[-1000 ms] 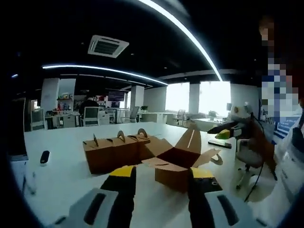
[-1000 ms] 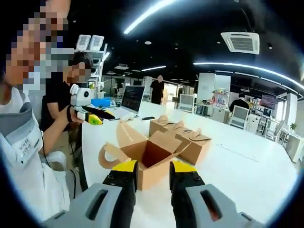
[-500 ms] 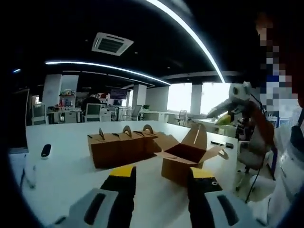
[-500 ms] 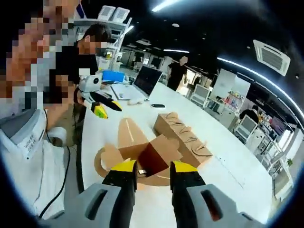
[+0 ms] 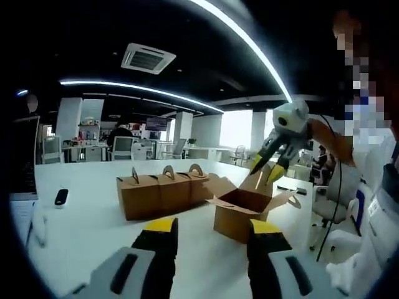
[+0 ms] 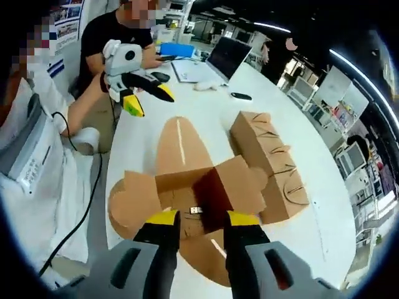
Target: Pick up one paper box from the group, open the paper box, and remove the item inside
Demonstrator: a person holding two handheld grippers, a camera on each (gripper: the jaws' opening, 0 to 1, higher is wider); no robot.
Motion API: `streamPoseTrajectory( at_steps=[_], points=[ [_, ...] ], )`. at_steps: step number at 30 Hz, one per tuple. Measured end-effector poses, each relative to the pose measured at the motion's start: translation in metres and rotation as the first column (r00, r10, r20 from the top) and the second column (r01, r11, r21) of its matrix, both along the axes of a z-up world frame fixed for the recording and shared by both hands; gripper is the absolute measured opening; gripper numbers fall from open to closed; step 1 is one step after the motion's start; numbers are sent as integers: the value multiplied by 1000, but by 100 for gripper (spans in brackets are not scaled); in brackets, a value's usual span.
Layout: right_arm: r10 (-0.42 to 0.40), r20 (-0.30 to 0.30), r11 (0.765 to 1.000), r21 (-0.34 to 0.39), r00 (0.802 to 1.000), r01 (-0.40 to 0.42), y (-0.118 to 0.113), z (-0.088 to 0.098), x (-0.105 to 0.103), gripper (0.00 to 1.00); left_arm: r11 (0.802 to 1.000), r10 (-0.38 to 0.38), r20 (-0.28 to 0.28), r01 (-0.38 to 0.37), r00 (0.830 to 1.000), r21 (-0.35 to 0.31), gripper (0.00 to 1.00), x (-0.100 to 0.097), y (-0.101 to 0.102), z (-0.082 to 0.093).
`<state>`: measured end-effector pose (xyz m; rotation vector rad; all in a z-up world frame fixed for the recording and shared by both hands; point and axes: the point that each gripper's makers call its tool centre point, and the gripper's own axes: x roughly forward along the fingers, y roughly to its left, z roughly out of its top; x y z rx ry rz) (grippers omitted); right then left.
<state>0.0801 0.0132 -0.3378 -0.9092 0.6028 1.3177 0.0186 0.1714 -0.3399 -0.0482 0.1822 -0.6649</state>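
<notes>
Your left gripper (image 5: 209, 229): grey body, black jaws w/ yellow tips. Right gripper (image 6: 202, 219): same colours; seen in left gripper view at 2 o'clock it's white-bodied w/ yellow-tipped jaws. Open paper box (image 6: 199, 194): plain brown cardboard, darker reddish-brown inside, small pale item (image 6: 195, 210) at its bottom. Closed boxes (image 5: 163, 193) at 10 o'clock: same plain brown. Table (image 5: 87, 218): white. Phone (image 5: 60, 197) at 9 o'clock: black. Seated person's shirt (image 6: 112, 28): black.
</notes>
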Motion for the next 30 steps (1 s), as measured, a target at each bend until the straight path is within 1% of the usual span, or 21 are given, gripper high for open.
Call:
streamPoseTrajectory(
  at_steps=[1,2,7,10,13,16,20,24,27,30],
  points=[
    [1,-27,1000,-25,1000,-1,3,-7,0,32,1000,0,-1,0,1000,-4,46,0,0,0],
    [1,-35,999,-34,999,-2,6,-11,1,33,1000,-1,-2,1,1000,-7,46,0,0,-1],
    [20,-56,997,-72,998,-24,18,-26,1,34,1000,-2,-14,2,1000,-8,45,0,2,-6],
    [24,-74,993,-117,997,-32,19,-38,2,34,1000,-2,-14,2,1000,-14,45,0,3,-6],
    [3,-103,986,-165,995,-21,18,-52,3,34,1000,4,-10,-4,1000,-18,45,2,3,-4],
    [-13,-117,983,-185,993,-9,19,-61,5,34,1000,-1,-7,1,1000,-23,45,2,1,-3],
    [-32,-137,979,-205,990,4,21,-71,9,34,1000,-7,-10,7,1000,-21,45,2,-1,-6],
    [-69,-159,965,-263,985,25,17,-87,13,33,1000,-13,-13,13,1000,-10,45,1,-4,-8],
    [-93,-158,958,-283,983,45,18,-98,16,34,1000,-28,1,28,1000,-6,45,-2,-9,-4],
    [-105,-156,948,-313,982,52,15,-106,13,33,999,-36,6,36,999,-9,45,-4,-12,-3]
  ],
)
